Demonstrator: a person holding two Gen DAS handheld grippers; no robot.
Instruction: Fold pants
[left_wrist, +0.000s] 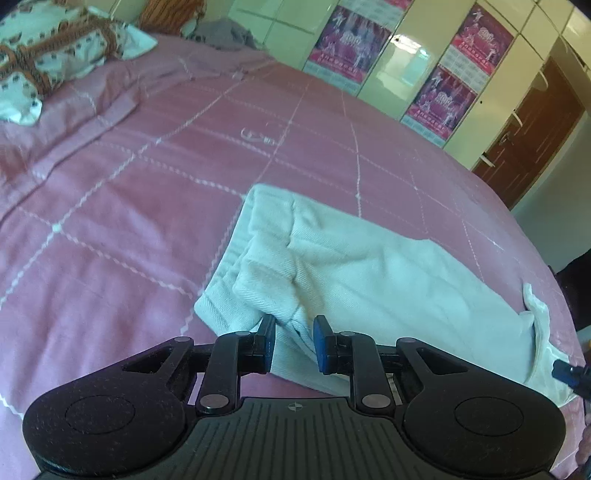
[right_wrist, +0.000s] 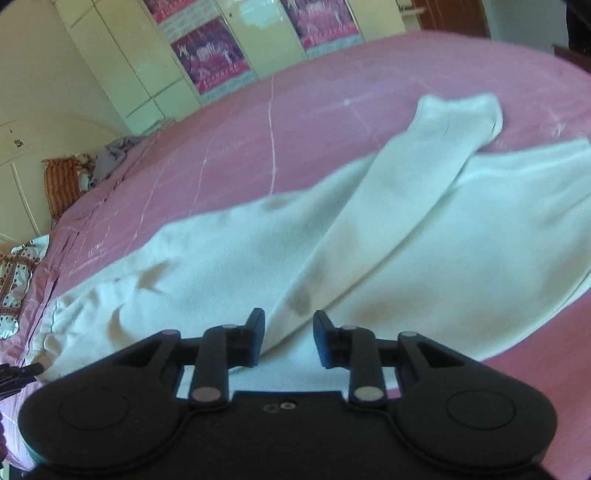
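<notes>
Your left gripper is spread, its fingers apart just over the near edge of the pants; cloth shows in the gap, but the fingers are not pinching it. From this side the pants lie flat on the bed, the bunched, thicker end to the left of the gripper and the rest running off to the right, where a narrow strip of cloth turns up near the bed's edge. At the far right of the left view you can see the tip of the right gripper close to that end of the pants.

Your right gripper is spread too, hovering over the pants with cloth below and between the fingers, nothing clamped. In this view one leg lies diagonally across the other, its cuff pointing up and to the right, and a few brownish marks show on the fabric near the gripper. The waist end reaches toward the lower left, where the left gripper's tip just enters the frame.

Farther off, the pink checked cover stretches to pillows at the head of the bed. Beyond the bed stands a pale wardrobe with pink posters on its doors.
</notes>
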